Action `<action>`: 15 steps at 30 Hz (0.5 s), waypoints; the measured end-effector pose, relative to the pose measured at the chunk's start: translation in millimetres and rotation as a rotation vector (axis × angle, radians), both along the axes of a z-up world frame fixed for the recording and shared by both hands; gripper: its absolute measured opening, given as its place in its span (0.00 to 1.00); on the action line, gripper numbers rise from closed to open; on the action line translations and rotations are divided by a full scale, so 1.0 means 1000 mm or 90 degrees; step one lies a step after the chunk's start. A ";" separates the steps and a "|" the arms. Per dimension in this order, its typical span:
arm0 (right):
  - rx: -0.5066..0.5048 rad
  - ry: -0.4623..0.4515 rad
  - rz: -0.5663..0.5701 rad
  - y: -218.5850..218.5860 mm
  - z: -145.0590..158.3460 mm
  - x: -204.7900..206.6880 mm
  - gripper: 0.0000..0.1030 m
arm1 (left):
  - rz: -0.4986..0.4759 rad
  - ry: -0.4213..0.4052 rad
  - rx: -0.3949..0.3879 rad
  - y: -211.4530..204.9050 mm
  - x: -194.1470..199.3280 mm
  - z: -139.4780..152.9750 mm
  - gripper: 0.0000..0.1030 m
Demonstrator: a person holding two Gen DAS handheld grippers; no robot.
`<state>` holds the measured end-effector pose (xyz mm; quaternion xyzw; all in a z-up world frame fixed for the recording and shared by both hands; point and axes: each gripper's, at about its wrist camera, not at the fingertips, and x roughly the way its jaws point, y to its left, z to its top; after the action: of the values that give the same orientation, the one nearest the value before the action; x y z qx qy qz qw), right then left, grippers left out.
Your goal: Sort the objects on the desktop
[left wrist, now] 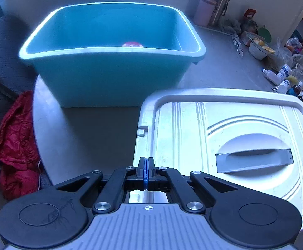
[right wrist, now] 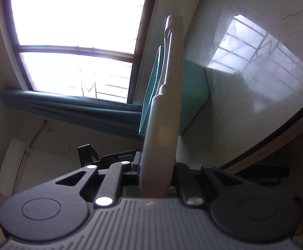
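A teal plastic bin (left wrist: 109,77) stands open on the round table (left wrist: 84,135), with a pink and white object (left wrist: 133,45) low inside it. A white lid (left wrist: 224,137) with a grey handle (left wrist: 253,159) lies flat in front of the bin, to the right. My left gripper (left wrist: 145,162) is shut and empty, its tips at the lid's near left edge. My right gripper (right wrist: 156,166) is shut on the white lid's edge (right wrist: 168,108), seen edge-on, with the teal bin (right wrist: 193,95) behind it.
Bottles (left wrist: 211,8), a bowl (left wrist: 258,50) and bags of clutter crowd the table's far right. A red jacket (left wrist: 15,145) lies on a grey chair (left wrist: 1,62) at the left. A window (right wrist: 76,37) and the table's curved edge (right wrist: 276,133) show in the right wrist view.
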<state>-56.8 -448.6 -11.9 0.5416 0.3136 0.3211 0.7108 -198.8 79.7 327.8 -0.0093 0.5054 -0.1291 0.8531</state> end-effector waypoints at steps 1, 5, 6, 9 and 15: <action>0.000 -0.002 0.004 0.002 0.001 -0.002 0.13 | 0.003 -0.001 0.001 0.004 -0.003 0.001 0.00; 0.003 -0.003 0.018 0.009 0.002 -0.009 0.13 | 0.015 -0.004 0.004 0.019 -0.010 0.002 0.00; 0.004 -0.003 0.021 0.011 0.002 -0.010 0.13 | 0.017 -0.004 0.005 0.022 -0.011 0.001 0.00; 0.008 -0.002 0.025 0.020 0.000 -0.020 0.13 | 0.021 -0.007 0.008 0.031 -0.023 0.005 0.00; 0.013 -0.006 0.026 0.040 -0.001 -0.046 0.13 | 0.022 -0.016 0.008 0.051 -0.047 0.007 0.00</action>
<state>-102.6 -408.2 -13.4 0.5407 0.3178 0.3417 0.6999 -246.3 130.7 334.7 -0.0108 0.4951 -0.1109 0.8617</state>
